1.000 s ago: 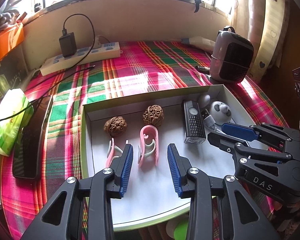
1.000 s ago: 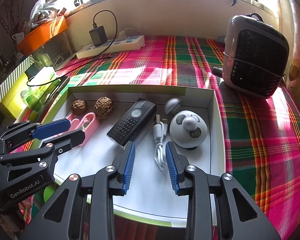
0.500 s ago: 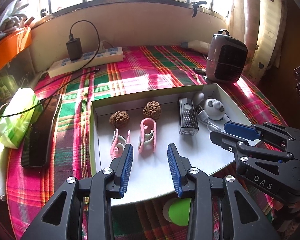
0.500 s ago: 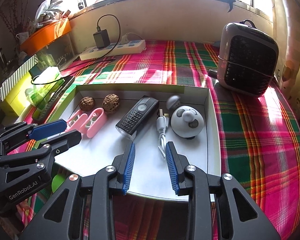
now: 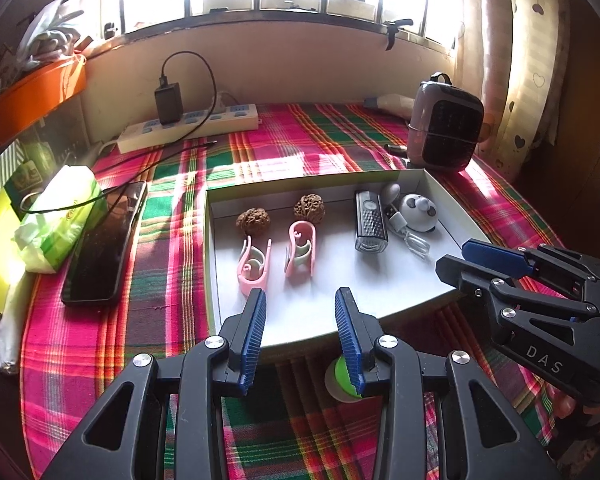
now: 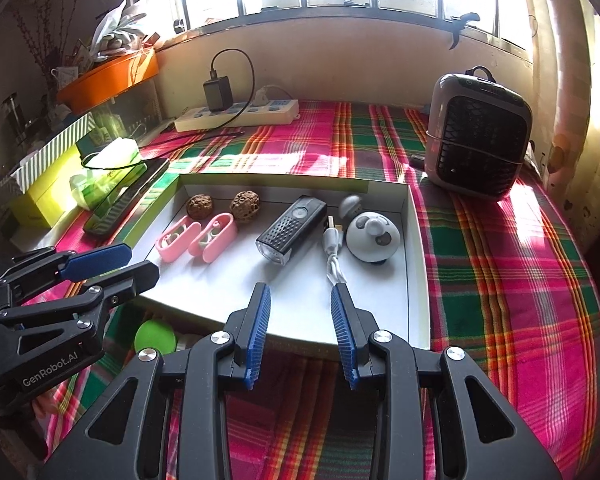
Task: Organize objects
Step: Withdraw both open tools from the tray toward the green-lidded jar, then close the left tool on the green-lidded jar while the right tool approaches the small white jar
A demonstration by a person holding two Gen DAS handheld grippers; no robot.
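Here, a table under a plaid cloth (image 6: 500, 280) is catalogued, bearing a shallow white box (image 6: 414, 248). Behind its right corner a grey heater (image 6: 478, 136) is stood. Inside the box are laid, left to right: two pink clips (image 6: 198, 236), two walnuts (image 6: 222, 202) behind them, a black light (image 6: 292, 226), a white cable (image 6: 334, 248), a round grey gadget (image 6: 372, 236). Left claw (image 5: 300, 334) and right claw (image 6: 300, 330) are held spread and empty at the box's near edge.

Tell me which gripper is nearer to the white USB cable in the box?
Right. The right gripper hovers just in front of the white USB cable; the left gripper hangs in front of the pink clips, farther left.
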